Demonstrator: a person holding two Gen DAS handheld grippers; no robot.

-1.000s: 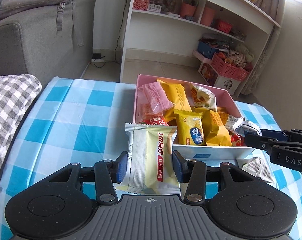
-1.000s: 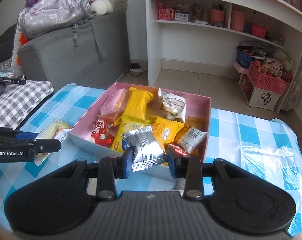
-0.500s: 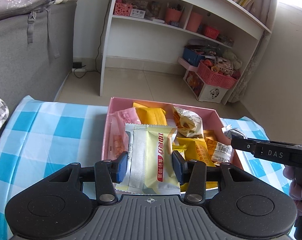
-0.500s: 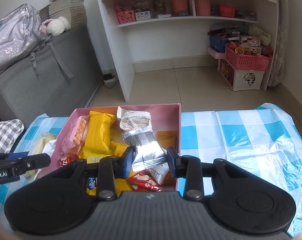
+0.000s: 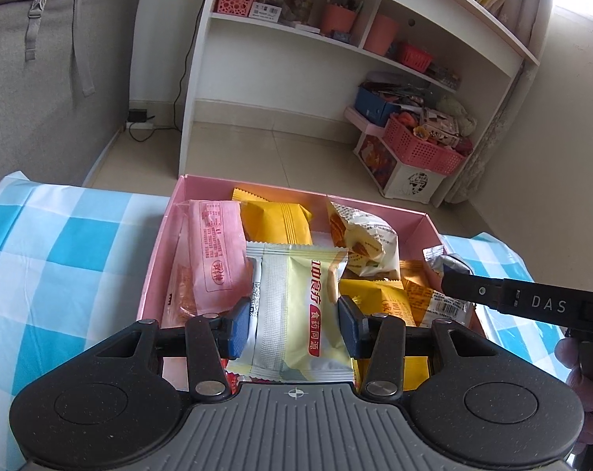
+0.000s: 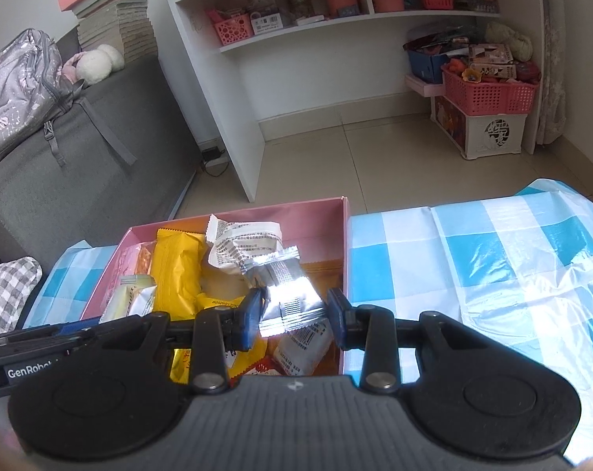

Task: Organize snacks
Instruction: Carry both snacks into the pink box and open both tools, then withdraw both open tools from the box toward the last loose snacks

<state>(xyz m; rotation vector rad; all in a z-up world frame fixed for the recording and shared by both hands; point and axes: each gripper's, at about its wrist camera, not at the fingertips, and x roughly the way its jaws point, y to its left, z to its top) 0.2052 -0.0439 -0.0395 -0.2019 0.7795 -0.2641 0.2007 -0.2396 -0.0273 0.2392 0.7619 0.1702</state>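
The left gripper [image 5: 294,324] has its two blue fingers [image 5: 237,327] closed part-way on one pale yellow packet [image 5: 296,314], pads pressed to both long edges. The packet is held upright over the near end of the pink box [image 5: 159,251]; it has a white strip down its left side, a red label with white characters, and crimped ends.

The right gripper [image 6: 294,318] likewise has its two fingers [image 6: 249,320] narrowed on one silver packet [image 6: 286,294], a crinkled foil pouch with fine print and a barcode, held tilted above the box's right half, near the right wall.

One box sits on the bench [image 5: 61,251], which is covered in a blue-and-white checked cloth. Inside it lie one pink packet [image 5: 216,251] along the left wall, one big orange packet [image 5: 275,221] at the back, one white packet [image 5: 361,237] with orange print beside it, and several more yellow and orange packets under the grippers, too overlapped to count.

In the left view the right gripper reaches in from the right with part of a hand [image 5: 583,369] behind it.

Beyond the bench stand a white shelf [image 5: 335,39] and a grey sofa [image 5: 41,90].
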